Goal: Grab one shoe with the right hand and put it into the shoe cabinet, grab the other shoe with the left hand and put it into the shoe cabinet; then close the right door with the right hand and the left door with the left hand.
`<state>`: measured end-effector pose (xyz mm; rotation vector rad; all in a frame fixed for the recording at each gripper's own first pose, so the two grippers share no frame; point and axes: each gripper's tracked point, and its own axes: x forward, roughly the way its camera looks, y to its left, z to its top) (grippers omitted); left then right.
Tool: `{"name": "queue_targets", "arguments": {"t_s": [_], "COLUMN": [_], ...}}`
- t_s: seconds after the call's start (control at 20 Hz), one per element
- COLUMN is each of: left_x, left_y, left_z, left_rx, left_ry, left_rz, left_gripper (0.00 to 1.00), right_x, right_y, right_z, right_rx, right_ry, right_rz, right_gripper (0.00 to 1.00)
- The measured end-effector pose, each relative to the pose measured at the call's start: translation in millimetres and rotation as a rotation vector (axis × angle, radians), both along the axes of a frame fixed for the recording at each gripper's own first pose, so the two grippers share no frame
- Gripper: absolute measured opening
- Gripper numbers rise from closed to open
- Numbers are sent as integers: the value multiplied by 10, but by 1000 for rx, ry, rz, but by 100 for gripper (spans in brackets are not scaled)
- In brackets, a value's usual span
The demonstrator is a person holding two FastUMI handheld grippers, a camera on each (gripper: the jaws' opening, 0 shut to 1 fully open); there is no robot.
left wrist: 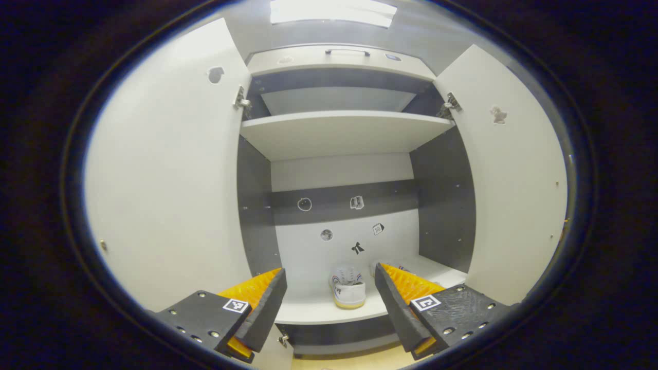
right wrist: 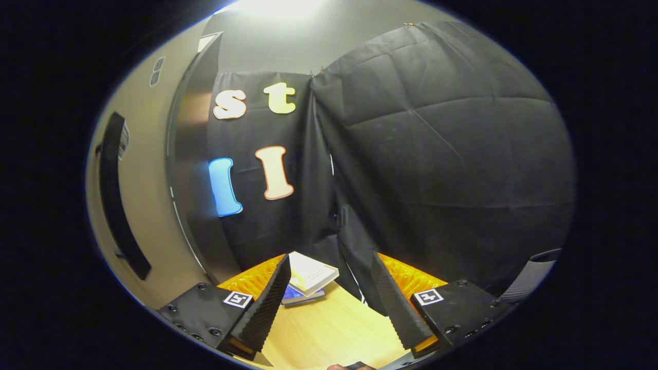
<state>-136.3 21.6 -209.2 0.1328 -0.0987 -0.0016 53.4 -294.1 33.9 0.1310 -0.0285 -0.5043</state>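
Left gripper (left wrist: 329,308) was open, empty, facing the shoe cabinet (left wrist: 447,205), both doors wide. One white shoe (left wrist: 348,290) sat at the bottom shelf's front edge. Right gripper (right wrist: 329,303) open, empty, over wooden floor (right wrist: 329,329).

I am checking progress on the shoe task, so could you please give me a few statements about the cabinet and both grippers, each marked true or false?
1. Both doors of the shoe cabinet stand open. True: the left door and the right door are swung wide.
2. A white shoe sits on the bottom shelf. True.
3. The left gripper is shut on the shoe. False: its fingers are apart and hold nothing.
4. The right gripper carries a shoe. False: its fingers are apart and empty, above a wooden surface.
5. The upper shelf holds a shoe. False: it is bare.
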Motion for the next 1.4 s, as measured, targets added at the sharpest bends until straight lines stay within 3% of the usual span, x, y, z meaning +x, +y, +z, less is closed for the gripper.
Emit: {"name": "queue_targets", "arguments": {"t_s": [0.1, 0.2, 0.25, 0.45, 0.8, 0.85, 0.9, 1.15, 1.4], "left_x": [-297, -542, -649, -979, -1290, -1325, -1362, -1790, -1955], "left_y": [87, 97, 82, 50, -19, 10, 45, 247, 492], "left_z": [-111, -292, -402, -799, -808, -809, -812, -1036, -1079], "left_rx": [10, -39, -57, -74, -133, -139, -143, -146, -153], "left_ry": [4, 34, 60, 165, 141, 136, 128, 140, 155], "left_rz": [29, 22, 18, 13, -49, -48, -46, -4, 54], "left_gripper": [99, 100, 100, 100, 100, 100, 100, 98, 100], "right_x": [-67, -117, -133, -210, -196, -239, -231, -206, -196], "right_y": [97, 212, 284, 538, 864, 880, 893, 1029, 1356], "right_z": [198, 385, 460, 803, 816, 809, 867, 863, 825], "right_rx": [-30, -43, -34, 7, -102, -109, -124, -175, -144], "right_ry": [-18, -37, -43, -96, -46, -47, -57, -35, -68], "right_rz": [12, 27, 40, 90, 156, 146, 148, 195, 250], "right_gripper": [98, 98, 92, 92, 92, 98, 98, 97, 97]}}
